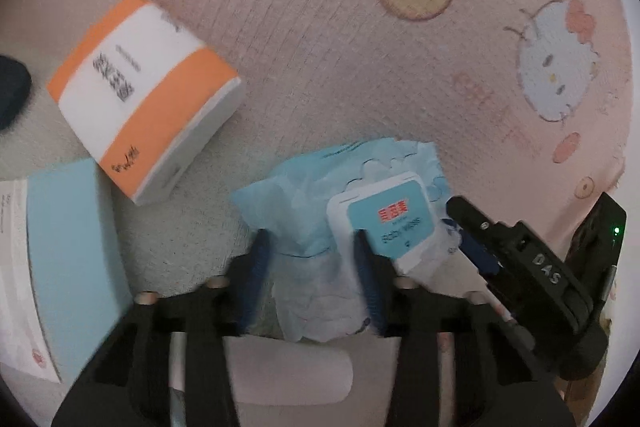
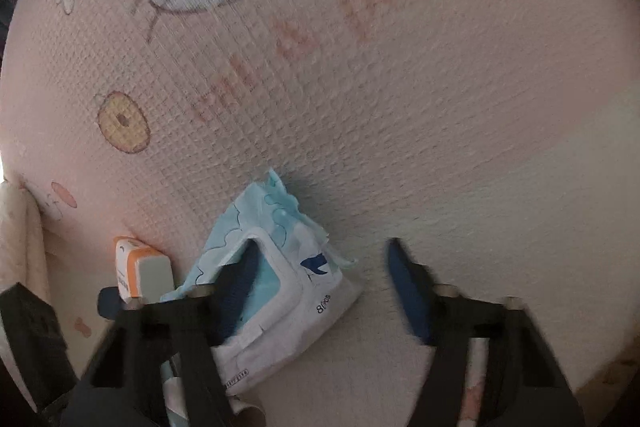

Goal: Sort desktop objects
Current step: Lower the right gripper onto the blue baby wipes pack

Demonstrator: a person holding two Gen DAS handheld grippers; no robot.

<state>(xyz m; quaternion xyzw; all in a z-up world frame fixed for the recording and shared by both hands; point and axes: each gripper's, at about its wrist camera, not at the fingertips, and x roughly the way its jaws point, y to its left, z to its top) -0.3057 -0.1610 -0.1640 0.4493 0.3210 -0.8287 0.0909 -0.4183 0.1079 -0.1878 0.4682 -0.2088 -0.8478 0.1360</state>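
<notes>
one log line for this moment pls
step: closing in on wet wipes pack | left hand-held gripper: straddles pack end, grip unclear | right hand-held gripper: open, one side over pack | orange box: untouched

Wrist cameras close, downward, sharing wipes pack [image 1: 360,223]

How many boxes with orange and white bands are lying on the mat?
1. The orange-and-white box lies on the pink mat, left of the blue wet-wipes pack. The right wrist view shows the same box. Others may lie outside the views.
</notes>
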